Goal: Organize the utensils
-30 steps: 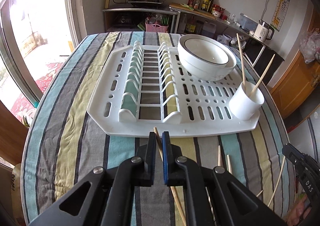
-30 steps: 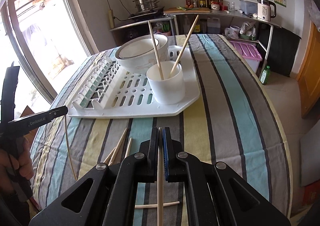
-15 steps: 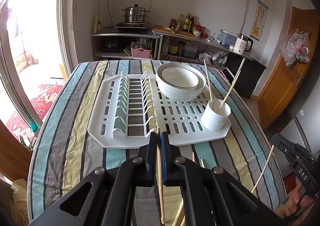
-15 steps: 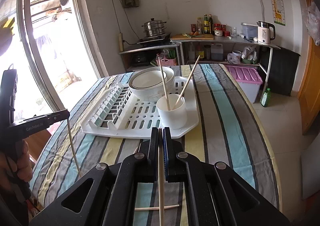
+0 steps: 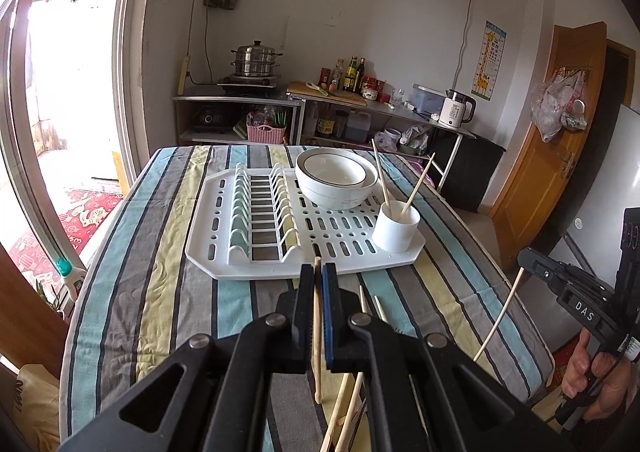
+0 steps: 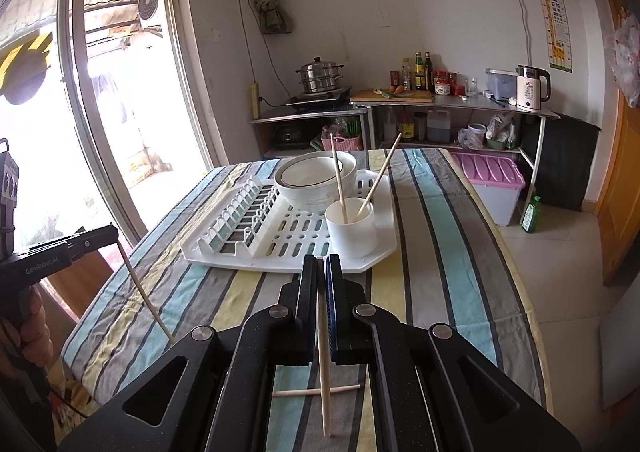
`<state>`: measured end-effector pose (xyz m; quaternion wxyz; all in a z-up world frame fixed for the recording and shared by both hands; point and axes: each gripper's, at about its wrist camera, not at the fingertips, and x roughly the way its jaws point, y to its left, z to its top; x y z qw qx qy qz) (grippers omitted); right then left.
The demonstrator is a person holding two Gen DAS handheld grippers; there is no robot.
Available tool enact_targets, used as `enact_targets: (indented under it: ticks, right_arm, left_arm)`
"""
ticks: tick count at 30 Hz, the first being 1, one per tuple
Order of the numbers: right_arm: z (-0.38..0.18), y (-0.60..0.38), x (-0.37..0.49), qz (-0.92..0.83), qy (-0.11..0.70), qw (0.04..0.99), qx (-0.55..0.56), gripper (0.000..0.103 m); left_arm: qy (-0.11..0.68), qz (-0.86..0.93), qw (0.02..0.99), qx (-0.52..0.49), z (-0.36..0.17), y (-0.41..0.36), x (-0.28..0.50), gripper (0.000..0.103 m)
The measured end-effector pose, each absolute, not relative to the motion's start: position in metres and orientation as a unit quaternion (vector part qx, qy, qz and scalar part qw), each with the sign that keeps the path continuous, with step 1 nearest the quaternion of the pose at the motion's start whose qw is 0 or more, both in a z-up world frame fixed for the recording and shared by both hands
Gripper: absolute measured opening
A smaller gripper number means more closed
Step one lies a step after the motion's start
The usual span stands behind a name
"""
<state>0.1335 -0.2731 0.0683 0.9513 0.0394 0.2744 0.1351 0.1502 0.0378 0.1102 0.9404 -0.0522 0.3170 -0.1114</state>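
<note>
My left gripper (image 5: 319, 272) is shut on a wooden chopstick (image 5: 317, 336) and holds it above the striped table, short of the white dish rack (image 5: 224, 232). My right gripper (image 6: 320, 264) is shut on another chopstick (image 6: 323, 348), also raised. A white cup (image 5: 396, 226) at the rack's right corner holds two chopsticks; it also shows in the right wrist view (image 6: 352, 226). Loose chopsticks (image 5: 362, 300) lie on the cloth below the left gripper, and one (image 6: 344, 389) lies under the right. The right gripper (image 5: 524, 258) shows in the left view, the left gripper (image 6: 116, 230) in the right view.
Two stacked white bowls (image 5: 336, 178) sit on the rack's far side. The table's right edge (image 6: 516, 272) drops to a tiled floor with a pink-lidded bin (image 6: 492, 180). A counter with a steamer pot (image 5: 254, 60) and kettle (image 5: 456, 112) stands behind.
Both grippers have risen and drawn back from the table, each carrying its chopstick. The rack and cup look smaller and farther away.
</note>
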Motion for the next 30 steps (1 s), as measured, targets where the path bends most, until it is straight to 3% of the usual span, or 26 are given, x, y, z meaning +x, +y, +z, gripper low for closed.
enact_targets:
  ticks: [13, 30]
  right_arm:
    - [0.082, -0.276, 0.119, 0.139, 0.256, 0.957, 0.015, 0.004]
    - [0.117, -0.289, 0.164, 0.132, 0.214, 0.967, 0.029, 0.004]
  left_arm:
    - [0.3, -0.115, 0.946, -0.041, 0.121, 0.045, 0.128, 0.004]
    - [0.28, -0.145, 0.949, -0.028, 0.164, 0.003, 0.193, 0.004]
